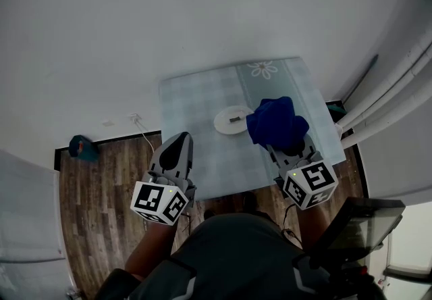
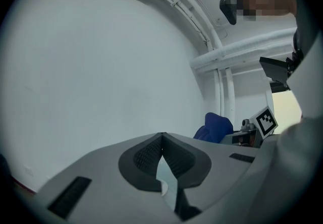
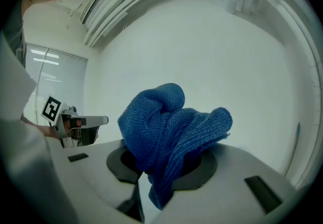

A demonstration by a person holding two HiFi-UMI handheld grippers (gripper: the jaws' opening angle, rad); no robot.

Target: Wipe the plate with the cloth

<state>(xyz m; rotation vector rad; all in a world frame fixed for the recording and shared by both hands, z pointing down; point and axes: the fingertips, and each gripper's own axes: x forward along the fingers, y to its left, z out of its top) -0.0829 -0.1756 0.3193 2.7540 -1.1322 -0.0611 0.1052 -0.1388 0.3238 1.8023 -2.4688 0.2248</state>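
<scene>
A small white plate (image 1: 231,121) with a dark bit on it sits in the middle of the table (image 1: 196,103). My right gripper (image 1: 283,140) is shut on a blue cloth (image 1: 275,121), bunched up just right of the plate and above the table. In the right gripper view the cloth (image 3: 169,127) bulges out from between the jaws. My left gripper (image 1: 177,151) is shut with nothing in it, held near the table's front left edge. In the left gripper view its pads (image 2: 146,156) meet, and the cloth (image 2: 214,127) shows at the right.
The table wears a pale checked cover with a flower print (image 1: 263,69) at the far end. White pipes (image 1: 398,89) run along the wall at the right. A teal object (image 1: 81,148) lies on the wooden floor at the left.
</scene>
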